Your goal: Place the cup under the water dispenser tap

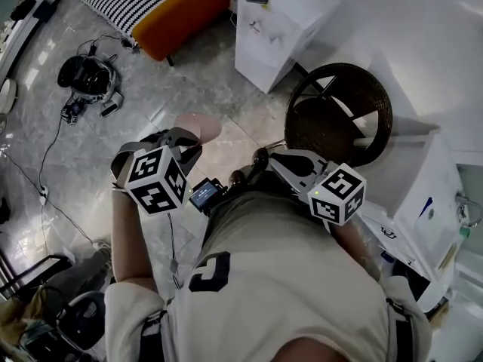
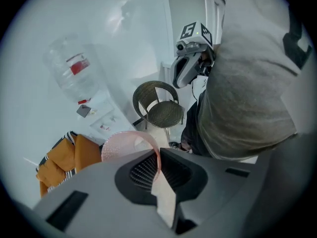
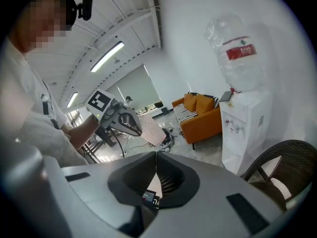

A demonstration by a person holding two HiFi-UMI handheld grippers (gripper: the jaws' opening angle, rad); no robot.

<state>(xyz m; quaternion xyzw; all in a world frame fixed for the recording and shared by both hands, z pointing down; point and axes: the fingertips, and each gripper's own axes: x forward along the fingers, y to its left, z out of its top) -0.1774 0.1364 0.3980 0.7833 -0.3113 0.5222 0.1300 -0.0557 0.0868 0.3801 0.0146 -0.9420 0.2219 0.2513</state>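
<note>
A pink translucent cup point(image 1: 200, 126) hangs over the floor, its rim pinched in my left gripper point(image 1: 183, 139), which is shut on it. In the left gripper view the cup point(image 2: 124, 144) juts out past the jaws, with its wall caught between the pads. The white water dispenser point(image 1: 270, 23) stands further ahead to the right, and its taps point(image 3: 237, 128) face the room under a clear bottle point(image 3: 237, 51). My right gripper point(image 1: 261, 159) is held in front of my body, shut, with nothing between its jaws. The right gripper view shows the cup point(image 3: 151, 129) well left of the dispenser.
A round wicker chair point(image 1: 339, 111) stands right of the dispenser, close to my right gripper. An orange sofa point(image 1: 177, 6) with a striped cushion sits at the back left. Cables and a dark device point(image 1: 89, 78) lie on the tiled floor at left. White furniture point(image 1: 423, 194) is at right.
</note>
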